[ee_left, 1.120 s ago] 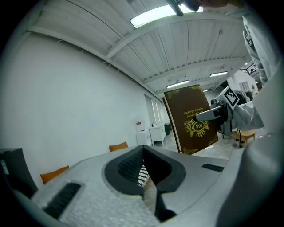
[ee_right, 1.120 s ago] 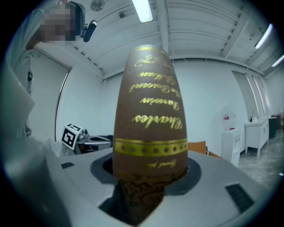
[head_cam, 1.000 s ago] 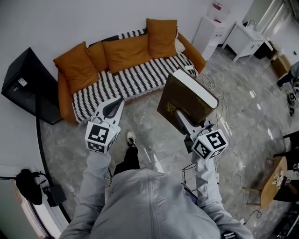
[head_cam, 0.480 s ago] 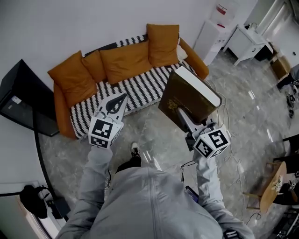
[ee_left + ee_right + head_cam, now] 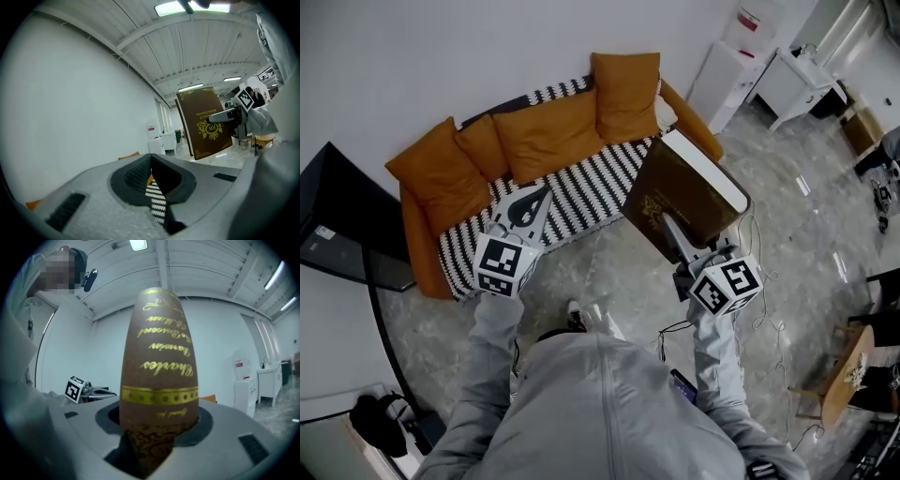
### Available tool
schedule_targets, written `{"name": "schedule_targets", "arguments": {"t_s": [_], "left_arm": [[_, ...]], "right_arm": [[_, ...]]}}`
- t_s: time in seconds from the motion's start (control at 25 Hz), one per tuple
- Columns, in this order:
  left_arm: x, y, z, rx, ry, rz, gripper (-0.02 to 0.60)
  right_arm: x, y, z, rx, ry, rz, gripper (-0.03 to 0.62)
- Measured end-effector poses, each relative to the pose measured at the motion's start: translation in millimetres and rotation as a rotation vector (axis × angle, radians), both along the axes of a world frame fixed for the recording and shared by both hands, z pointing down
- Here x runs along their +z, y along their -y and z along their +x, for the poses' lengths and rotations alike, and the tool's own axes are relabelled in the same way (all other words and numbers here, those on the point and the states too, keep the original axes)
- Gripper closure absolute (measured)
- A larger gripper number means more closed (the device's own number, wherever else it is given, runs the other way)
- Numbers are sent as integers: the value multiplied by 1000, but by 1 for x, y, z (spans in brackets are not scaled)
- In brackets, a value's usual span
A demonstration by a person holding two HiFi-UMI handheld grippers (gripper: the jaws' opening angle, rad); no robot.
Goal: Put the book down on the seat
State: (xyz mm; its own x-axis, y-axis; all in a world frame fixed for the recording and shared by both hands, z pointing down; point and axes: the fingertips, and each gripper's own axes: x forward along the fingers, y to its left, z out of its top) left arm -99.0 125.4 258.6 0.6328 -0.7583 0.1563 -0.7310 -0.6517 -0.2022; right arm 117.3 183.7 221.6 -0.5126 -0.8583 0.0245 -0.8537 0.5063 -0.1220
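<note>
While right tongs (image 5: 673, 230) clamp one book (image 5: 694, 192), left tongs (image 5: 528, 202) together, four orange cushions (image 5: 548, 131), one sofa (image 5: 581, 187).

Right gripper (image 5: 673, 230) is clamping its jaws on a thick brown book (image 5: 689, 187), holding it tilted with the gilt-stamped cover facing the person and the white page block uppermost. Left gripper (image 5: 534, 199) is hovering empty, showing against the striped seat (image 5: 591, 183) of an orange sofa (image 5: 411, 239) — cushions (image 5: 548, 131) lining its back.
</note>
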Motion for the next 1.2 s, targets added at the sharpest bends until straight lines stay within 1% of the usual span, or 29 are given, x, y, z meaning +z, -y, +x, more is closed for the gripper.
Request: {"name": "schedule_targets", "arguments": {"t_s": [0.2, 0.48, 0.68, 0.84, 1.0, 1.12, 1.2], "left_arm": [[7, 33, -4, 5, -4, -18, 557], [26, 71, -11, 27, -1, -51, 557], [36, 99, -8, 58, 6, -72, 557], [45, 120, -2, 67, 11, -92, 557], [58, 148, -1, 52, 13, -116, 557], [65, 173, -1, 25, -4, -138, 557], [71, 194, 1, 4, -1, -147, 557]], "right_arm": [[6, 30, -6, -6, -8, -16, 347], [23, 71, -19, -5, 20, -60, 347], [33, 98, -25, 3, 23, -95, 347], [45, 120, -19, 3, 16, -128, 347], [60, 152, -12, 6, 30, -153, 347], [70, 178, -5, -2, 22, -169, 347], [79, 200, 1, -15, 22, -186, 347]]}}
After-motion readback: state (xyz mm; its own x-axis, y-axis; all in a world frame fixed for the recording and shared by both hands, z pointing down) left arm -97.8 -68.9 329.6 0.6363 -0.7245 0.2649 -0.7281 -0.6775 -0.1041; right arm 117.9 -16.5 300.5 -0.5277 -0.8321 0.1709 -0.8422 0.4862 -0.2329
